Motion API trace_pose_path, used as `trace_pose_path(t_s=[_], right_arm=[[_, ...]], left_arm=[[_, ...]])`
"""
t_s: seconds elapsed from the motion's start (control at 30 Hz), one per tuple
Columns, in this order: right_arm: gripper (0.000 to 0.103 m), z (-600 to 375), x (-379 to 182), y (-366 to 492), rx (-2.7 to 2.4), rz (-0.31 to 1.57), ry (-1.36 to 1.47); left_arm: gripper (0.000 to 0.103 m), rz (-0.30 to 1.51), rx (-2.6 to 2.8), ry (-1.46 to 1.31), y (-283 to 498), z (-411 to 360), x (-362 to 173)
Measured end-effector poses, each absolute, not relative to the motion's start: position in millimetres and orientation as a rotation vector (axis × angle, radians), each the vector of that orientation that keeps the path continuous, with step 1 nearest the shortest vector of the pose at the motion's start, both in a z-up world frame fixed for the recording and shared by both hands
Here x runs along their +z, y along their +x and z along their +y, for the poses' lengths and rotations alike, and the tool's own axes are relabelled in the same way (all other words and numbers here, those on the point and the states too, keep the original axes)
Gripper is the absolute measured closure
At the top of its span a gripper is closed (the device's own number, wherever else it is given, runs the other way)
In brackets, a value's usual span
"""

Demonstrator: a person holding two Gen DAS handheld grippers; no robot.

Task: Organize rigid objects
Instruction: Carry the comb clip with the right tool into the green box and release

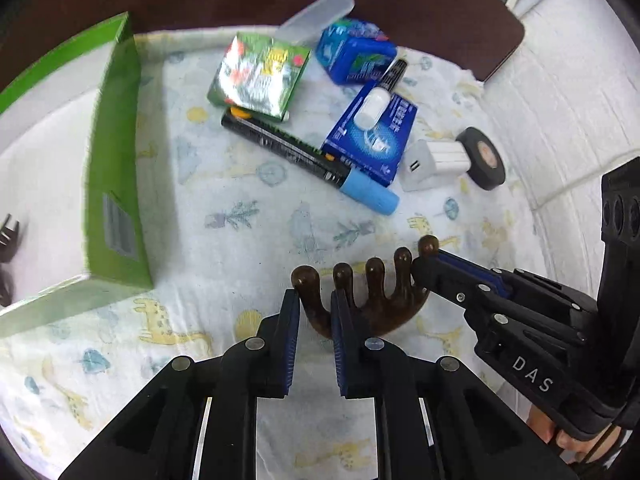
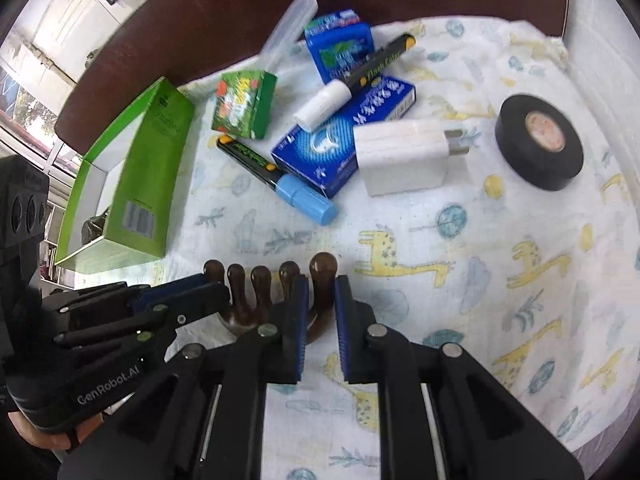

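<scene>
A brown wooden five-pronged massager lies on the patterned cloth between both grippers. My left gripper is shut on its leftmost prong. My right gripper is shut on its rightmost prong; its fingers also show in the left wrist view. The massager shows in the right wrist view too. An open green box stands at the left, also in the right wrist view.
Beyond the massager lie a green packet, a black marker with blue cap, two blue boxes, a white-capped marker, a white charger, black tape and a clear case.
</scene>
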State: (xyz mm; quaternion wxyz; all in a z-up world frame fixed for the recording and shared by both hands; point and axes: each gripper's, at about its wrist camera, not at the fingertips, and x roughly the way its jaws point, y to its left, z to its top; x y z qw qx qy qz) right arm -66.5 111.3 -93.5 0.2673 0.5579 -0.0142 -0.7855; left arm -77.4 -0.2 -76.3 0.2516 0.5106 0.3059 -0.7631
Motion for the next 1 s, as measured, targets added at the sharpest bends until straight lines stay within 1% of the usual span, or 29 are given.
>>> trace_pose_path(t_s=[0.07, 0.33, 0.57, 0.8, 1.0], right_arm=[[0.089, 106.9, -85.8, -63.0, -2.117, -0.051, 1.47], [0.09, 76.9, -49.1, -47.0, -2.129, -0.062, 1.289], [0.089, 15.3, -19.1, -32.3, -2.038, -0.024, 1.16], [0.089, -52.4, -16.9, -27.7, -1.955, 0.026, 1.143], [0.089, -90.3, -34.7, -35.8, -1.931, 0.061, 1.209]], left_arm=[[0.09, 0.774, -2.107, 1.344, -71.2, 2.3, -62.1], [0.09, 0.644, -2.175, 1.145, -27.1, 0.5, -7.2], [0.089, 0.616, -2.13, 0.968, 34.1, -34.8, 26.7], [0.089, 0.592, -2.089, 0.901, 73.3, -69.2, 32.4], [0.089, 0.674, -2.071, 0.921, 85.1, -91.2, 10.6]])
